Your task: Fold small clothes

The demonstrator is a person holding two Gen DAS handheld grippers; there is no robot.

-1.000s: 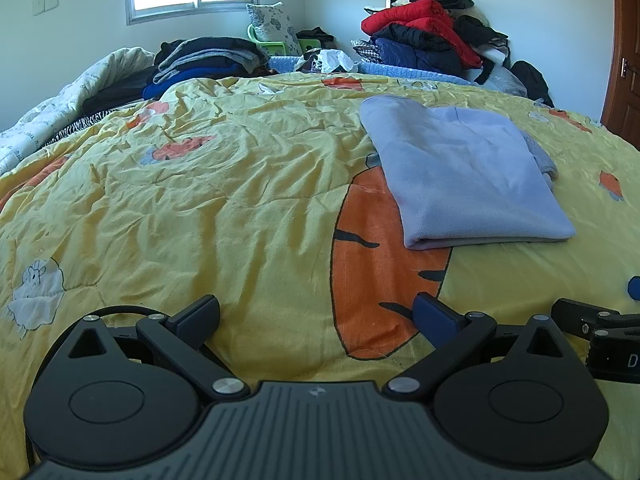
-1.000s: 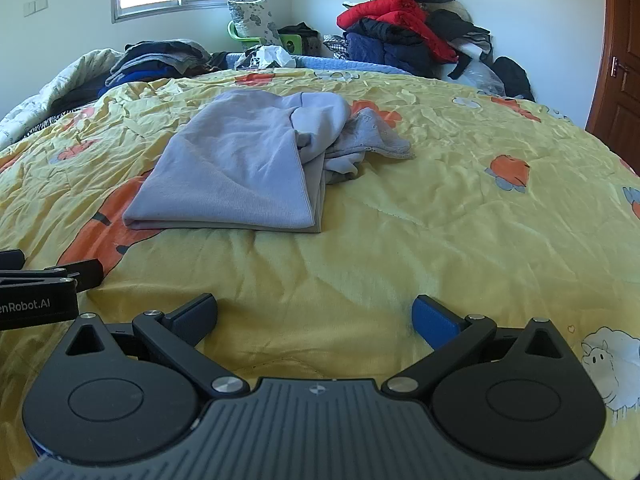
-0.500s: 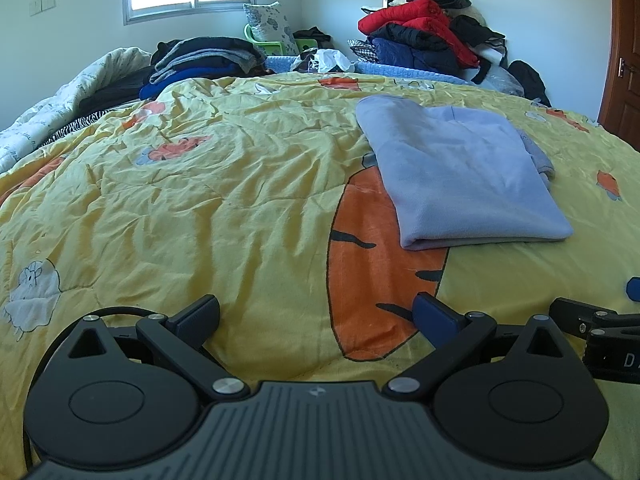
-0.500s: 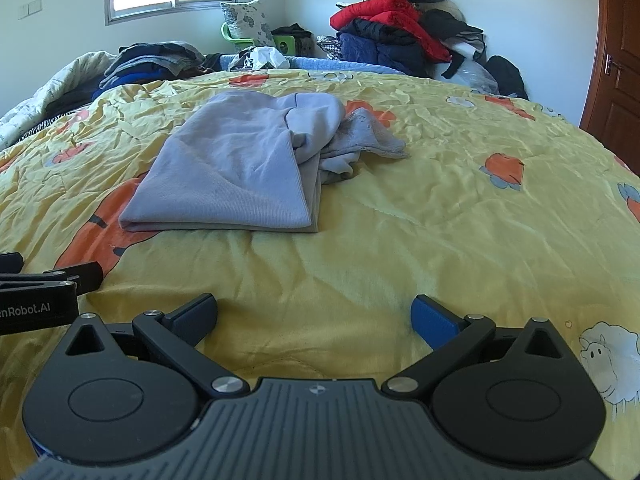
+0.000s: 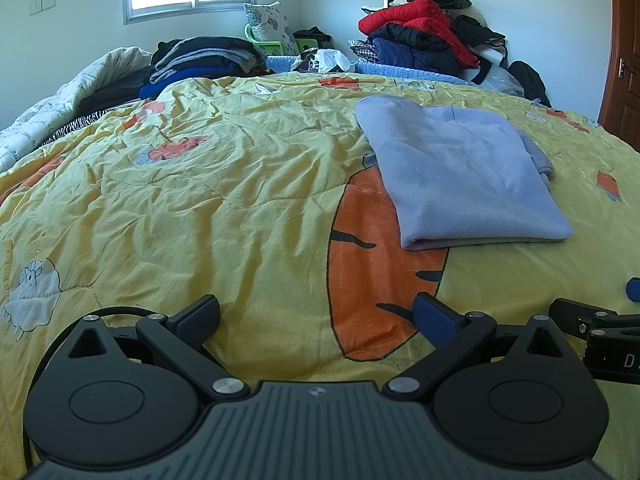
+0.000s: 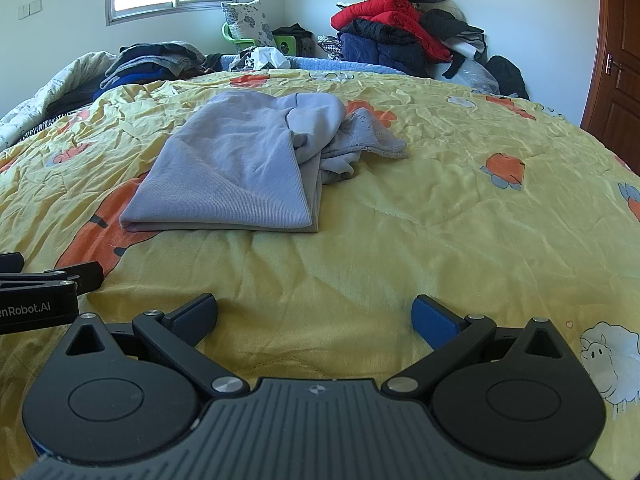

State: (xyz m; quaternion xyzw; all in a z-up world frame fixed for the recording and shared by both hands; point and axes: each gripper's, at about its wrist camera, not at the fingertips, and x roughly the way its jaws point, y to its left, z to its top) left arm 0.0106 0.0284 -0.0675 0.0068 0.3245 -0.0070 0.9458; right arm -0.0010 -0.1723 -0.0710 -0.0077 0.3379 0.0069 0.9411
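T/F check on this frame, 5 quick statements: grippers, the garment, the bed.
1. Both the left gripper and the right gripper are open and hold nothing. True.
2. The folded lavender-grey knit garment lies on the yellow cartoon-print quilt. True.
3. The garment is fully tidy, with no loose part. False: a crumpled part sticks out at its right side.
4. The left gripper is clamped on the garment's near edge. False: it is short of the garment, over the quilt's orange carrot print.
5. A red padded jacket lies in the pile by the far wall. True.
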